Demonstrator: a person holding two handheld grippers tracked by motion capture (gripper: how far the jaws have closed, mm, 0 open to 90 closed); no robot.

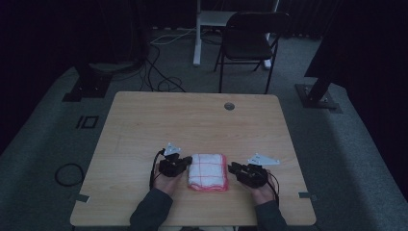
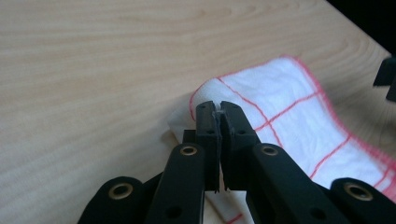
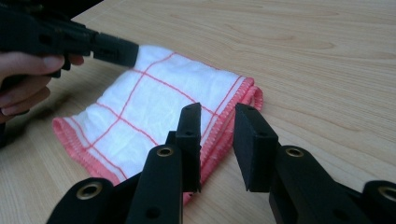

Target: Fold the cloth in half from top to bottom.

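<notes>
Wooden table (image 1: 144, 125), folded cloth (image 1: 208, 171) between grippers

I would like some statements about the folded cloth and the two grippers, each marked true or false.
1. The white cloth with red grid lines lies folded on the light wooden table. True.
2. The left gripper has its jaws wide open above the bare table. False: they are closed on a thin edge of the cloth.
3. The right gripper has its jaws apart at the cloth's red hem. True.
4. The cloth is blue. False: white with red lines.
5. A black folding chair stands beyond the table. True.
</notes>
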